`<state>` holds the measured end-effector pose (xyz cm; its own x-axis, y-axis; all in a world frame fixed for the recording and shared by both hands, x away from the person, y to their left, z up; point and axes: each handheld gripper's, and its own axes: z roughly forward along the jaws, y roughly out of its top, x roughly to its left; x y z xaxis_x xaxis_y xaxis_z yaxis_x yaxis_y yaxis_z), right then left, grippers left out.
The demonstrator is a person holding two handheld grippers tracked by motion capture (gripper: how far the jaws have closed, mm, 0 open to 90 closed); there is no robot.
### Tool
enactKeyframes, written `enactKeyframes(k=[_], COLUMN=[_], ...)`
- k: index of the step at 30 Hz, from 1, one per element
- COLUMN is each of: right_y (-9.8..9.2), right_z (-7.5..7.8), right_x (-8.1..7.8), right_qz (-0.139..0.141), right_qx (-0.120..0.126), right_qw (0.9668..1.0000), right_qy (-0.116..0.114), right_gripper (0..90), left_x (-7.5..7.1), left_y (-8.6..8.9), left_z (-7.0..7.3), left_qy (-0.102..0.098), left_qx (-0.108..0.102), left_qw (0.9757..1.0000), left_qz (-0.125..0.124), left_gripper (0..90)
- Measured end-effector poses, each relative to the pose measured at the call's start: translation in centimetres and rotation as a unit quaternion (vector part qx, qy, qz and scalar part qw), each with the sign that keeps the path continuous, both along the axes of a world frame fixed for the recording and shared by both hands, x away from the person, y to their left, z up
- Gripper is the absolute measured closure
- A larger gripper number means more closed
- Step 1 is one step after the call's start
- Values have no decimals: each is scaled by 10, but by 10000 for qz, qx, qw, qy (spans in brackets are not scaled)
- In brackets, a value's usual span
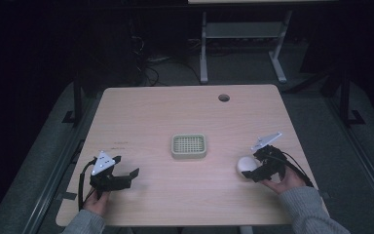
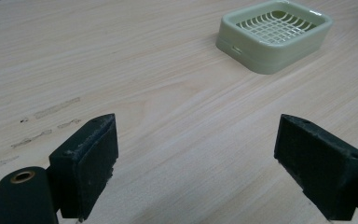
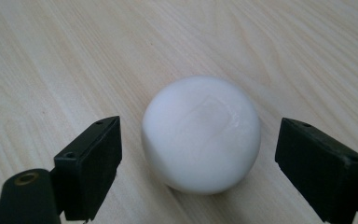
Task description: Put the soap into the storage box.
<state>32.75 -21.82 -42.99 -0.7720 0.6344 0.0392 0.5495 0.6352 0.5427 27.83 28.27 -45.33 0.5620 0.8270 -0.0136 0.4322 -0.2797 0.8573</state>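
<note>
The right gripper (image 3: 200,154) stands wide open with its jaws on either side of the white soap bar (image 3: 201,134), which lies on the table (image 1: 141,112) at the near right; neither jaw touches it yet. The left gripper (image 2: 198,161), equally wide and empty, hovers at the near left. This looks like the grasping step: next the jaws should close squarely on the rounded, probably slippery soap, then carry it left and farther out to the green soap dish (image 1: 189,146) at mid-table.

Smooth matt white soap (image 3: 201,135) – glossy plastic dish (image 2: 275,35) – wood-grain table (image 1: 141,112)
</note>
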Motion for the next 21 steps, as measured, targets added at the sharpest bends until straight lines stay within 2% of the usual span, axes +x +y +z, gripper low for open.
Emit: enactKeyframes(k=[10, 21], right_y=[4, 9], right_z=[-6, -12], right_x=[8, 12], right_qz=[39, 78], right_qx=[-183, -350], right_qw=[9997, 9991], right_qy=[169, 234], right_gripper=[138, 138], left_x=[0, 0], left_y=[0, 0], left_z=[1, 1], left_qy=[-36, -48], left_qx=[-13, -6], left_qw=[10000, 10000], left_qz=[11, 22], left_gripper=[131, 132])
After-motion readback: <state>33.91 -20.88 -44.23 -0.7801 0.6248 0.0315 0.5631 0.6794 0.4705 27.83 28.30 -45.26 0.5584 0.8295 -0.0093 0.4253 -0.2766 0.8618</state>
